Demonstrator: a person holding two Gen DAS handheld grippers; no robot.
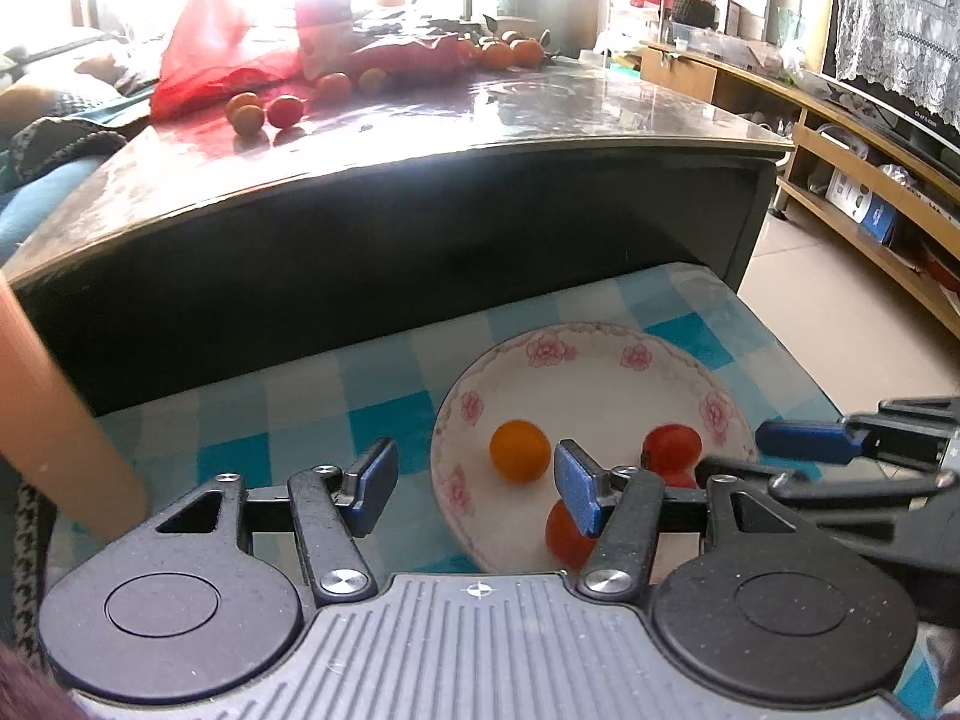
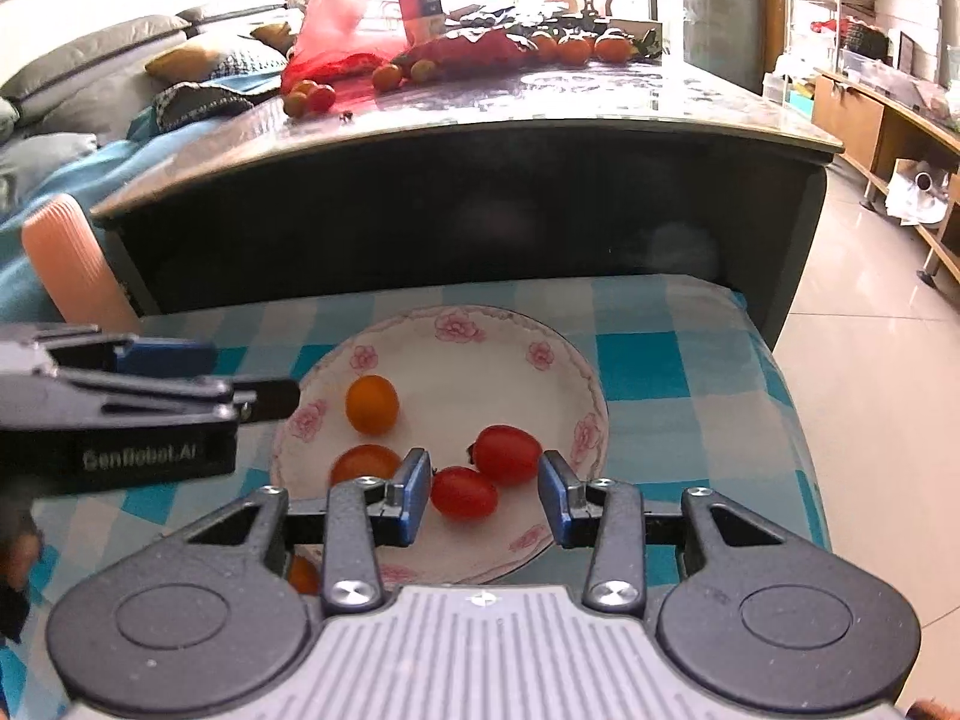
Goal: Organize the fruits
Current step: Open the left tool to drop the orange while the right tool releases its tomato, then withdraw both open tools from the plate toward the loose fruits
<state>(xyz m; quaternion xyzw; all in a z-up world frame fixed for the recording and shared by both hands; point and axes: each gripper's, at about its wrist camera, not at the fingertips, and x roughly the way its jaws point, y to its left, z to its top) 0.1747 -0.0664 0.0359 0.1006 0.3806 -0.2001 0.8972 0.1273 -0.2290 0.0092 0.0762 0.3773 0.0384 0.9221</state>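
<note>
A white plate with pink flowers (image 1: pixel 600 384) (image 2: pixel 468 372) sits on a blue checked cloth. It holds an orange cherry tomato (image 1: pixel 519 451) (image 2: pixel 372 404), a darker orange one (image 1: pixel 564 534) (image 2: pixel 365 465) and two red ones (image 2: pixel 507 454) (image 2: pixel 463 493). My right gripper (image 2: pixel 486 498) is open low over the plate's near rim, and the nearer red tomato lies loose between its fingers. My left gripper (image 1: pixel 477 486) is open and holds nothing, hovering over the plate's left rim. Each gripper shows in the other's view (image 1: pixel 774 456) (image 2: pixel 240 378).
Behind the cloth stands a dark coffee table (image 1: pixel 540 120) (image 2: pixel 540 96) carrying loose small tomatoes (image 1: pixel 264 111) (image 2: pixel 309 97), a red plastic bag (image 1: pixel 210 54) and oranges (image 1: pixel 510 53). A pink ribbed cylinder (image 2: pixel 78 264) stands left. One orange fruit (image 2: pixel 303 573) lies under my right gripper.
</note>
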